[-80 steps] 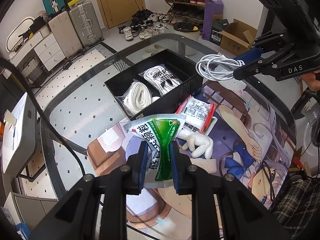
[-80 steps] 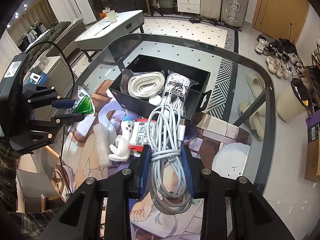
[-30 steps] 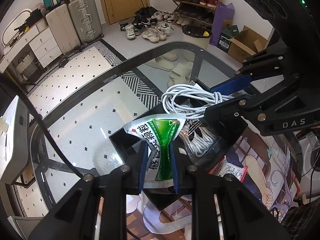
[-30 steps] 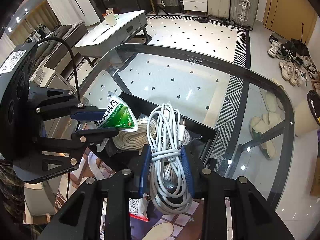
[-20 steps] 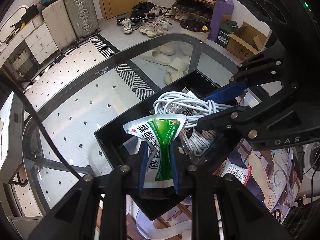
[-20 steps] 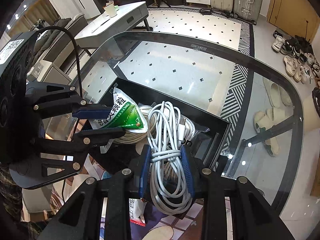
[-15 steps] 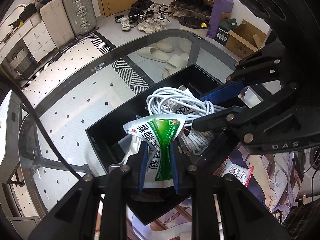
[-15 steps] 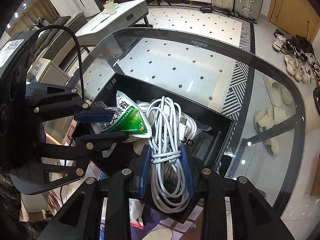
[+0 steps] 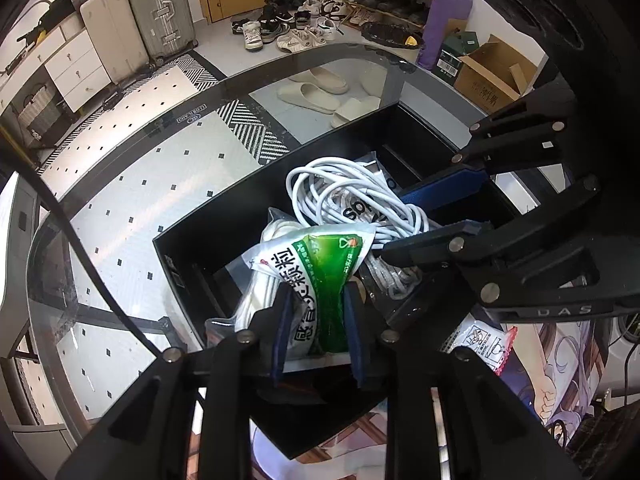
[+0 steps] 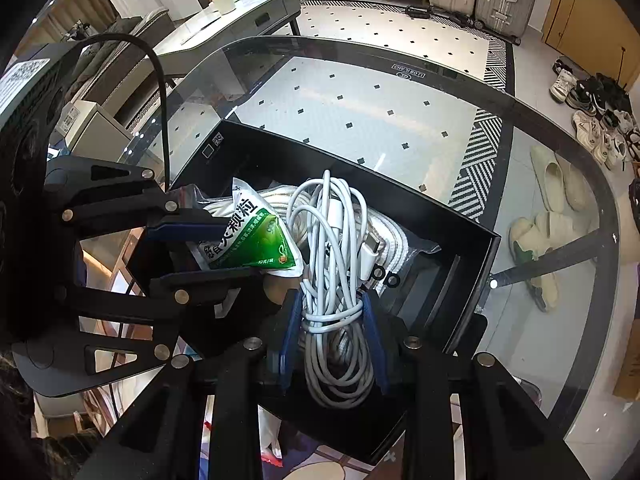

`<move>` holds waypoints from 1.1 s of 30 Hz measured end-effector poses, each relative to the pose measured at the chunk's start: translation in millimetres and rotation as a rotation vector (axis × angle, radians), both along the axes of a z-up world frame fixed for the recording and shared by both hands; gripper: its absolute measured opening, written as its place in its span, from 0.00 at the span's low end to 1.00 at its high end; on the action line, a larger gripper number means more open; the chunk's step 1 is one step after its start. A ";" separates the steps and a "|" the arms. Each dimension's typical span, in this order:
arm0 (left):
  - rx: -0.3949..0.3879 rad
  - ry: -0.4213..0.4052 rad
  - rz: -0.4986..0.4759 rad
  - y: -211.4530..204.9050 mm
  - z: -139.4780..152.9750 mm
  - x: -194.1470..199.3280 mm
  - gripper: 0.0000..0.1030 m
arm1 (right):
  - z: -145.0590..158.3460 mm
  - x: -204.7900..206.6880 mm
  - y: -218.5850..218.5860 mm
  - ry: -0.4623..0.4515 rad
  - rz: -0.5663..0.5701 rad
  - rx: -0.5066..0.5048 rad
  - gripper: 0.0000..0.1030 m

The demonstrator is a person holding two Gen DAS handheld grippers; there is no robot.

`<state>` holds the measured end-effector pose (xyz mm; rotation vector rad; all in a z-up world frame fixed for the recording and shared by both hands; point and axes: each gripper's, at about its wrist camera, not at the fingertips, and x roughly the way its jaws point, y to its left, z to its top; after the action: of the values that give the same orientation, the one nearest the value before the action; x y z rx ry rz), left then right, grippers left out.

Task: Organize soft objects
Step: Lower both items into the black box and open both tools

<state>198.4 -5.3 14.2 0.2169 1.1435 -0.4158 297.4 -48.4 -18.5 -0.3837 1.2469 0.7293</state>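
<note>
We hover both loads over the black tray: our left gripper pinches the green sachet mid-body, our right gripper clamps the white cable bundle at its wrapped waist. Both look light and floppy, so we grip centrally.

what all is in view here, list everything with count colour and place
black box: 1, black, on the glass table
glass table: 1, clear with dark rim, under the box
bagged white cords: 2, white in clear bags, inside the box
green sachet: 1, green and white, held over the box
white cable bundle: 1, white, held over the box
red and white packet: 1, on the printed mat beside the box
left tool: 1, black with blue pads, shut on the sachet
right tool: 1, black with blue pads, shut on the cable
</note>
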 end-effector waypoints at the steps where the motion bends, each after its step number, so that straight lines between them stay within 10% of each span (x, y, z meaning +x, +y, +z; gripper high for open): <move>1: 0.009 -0.003 -0.005 -1.0 0.5 -0.2 0.28 | 0.6 -0.5 -0.2 -0.001 0.001 -0.004 0.30; 5: 0.023 -0.023 -0.015 -2.1 7.5 -2.0 0.49 | 4.0 -3.8 -4.6 -0.006 0.014 -0.012 0.34; 23: 0.018 -0.068 0.019 5.7 37.1 -19.0 0.66 | 49.8 -15.9 -45.7 -0.060 -0.042 0.050 0.79; 33: -0.005 -0.089 0.041 17.1 47.9 -42.6 0.97 | 60.6 -34.7 -68.7 -0.060 -0.068 0.042 0.93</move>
<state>155.7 11.9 62.1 0.2054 1.0577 -0.3693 262.7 -117.1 42.1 -0.3257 1.1812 0.6804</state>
